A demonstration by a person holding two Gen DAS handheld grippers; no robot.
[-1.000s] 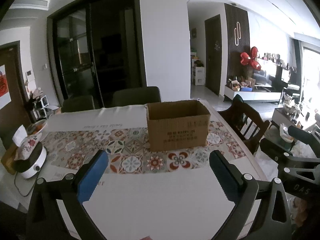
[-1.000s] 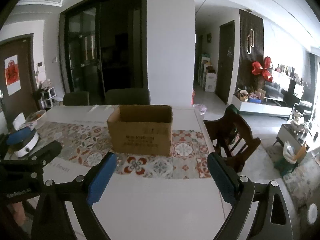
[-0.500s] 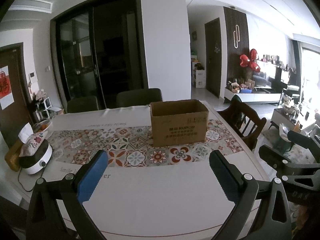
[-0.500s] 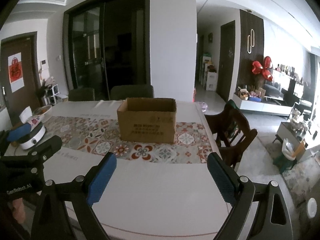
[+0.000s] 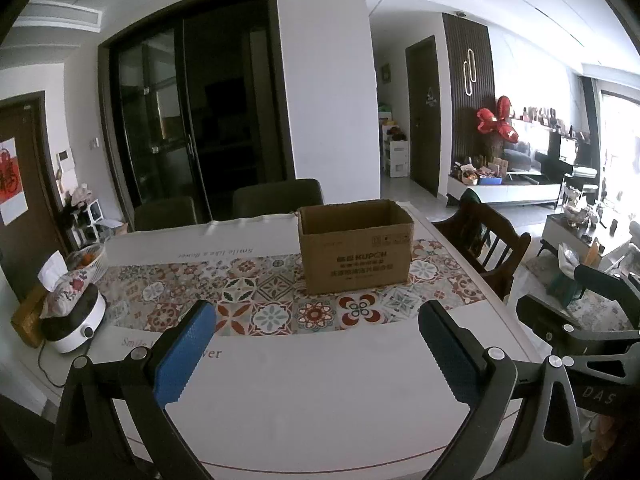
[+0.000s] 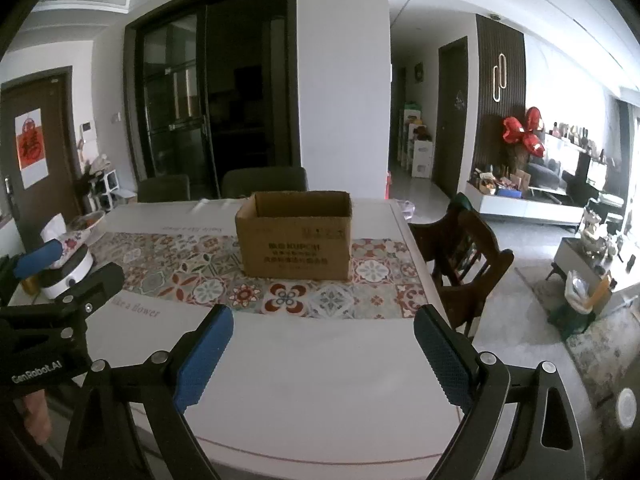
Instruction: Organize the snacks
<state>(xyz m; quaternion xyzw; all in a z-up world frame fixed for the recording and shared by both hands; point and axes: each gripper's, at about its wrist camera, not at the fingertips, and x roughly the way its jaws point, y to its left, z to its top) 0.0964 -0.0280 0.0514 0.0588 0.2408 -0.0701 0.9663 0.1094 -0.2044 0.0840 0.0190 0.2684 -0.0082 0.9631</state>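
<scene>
In the left wrist view, my left gripper [image 5: 316, 344] hangs over the near edge of the table [image 5: 320, 400]. Its jaws stand wide apart and nothing is between the blue pads [image 5: 184, 354]; only the white tabletop shows in the gap. The cardboard box [image 5: 356, 256] stands upright on the patterned runner [image 5: 240, 300], closer to the far right corner of the table than to the left side, and its top is open. I cannot see inside it from here, and I see no snacks on the table. At the left edge sits a white round appliance [image 5: 74, 330] with a flowered tissue pouch [image 5: 64, 286] on top of it. A wooden chair [image 5: 486, 248] stands at the right edge of the table. At the right of this view, part of my right gripper [image 5: 592, 320] comes in.

In the right wrist view, my right gripper [image 6: 324, 352] is also over the near edge, jaws wide open and holding nothing. The box [image 6: 296, 236] is straight ahead on the runner [image 6: 200, 280], well apart from my pads, near the middle of the table's far half. Its flaps are folded down and the inside is hidden. The wooden chair [image 6: 464, 256] is beside the right edge. At the left, my left gripper [image 6: 66, 276] shows from the side, jaws apart.
</scene>
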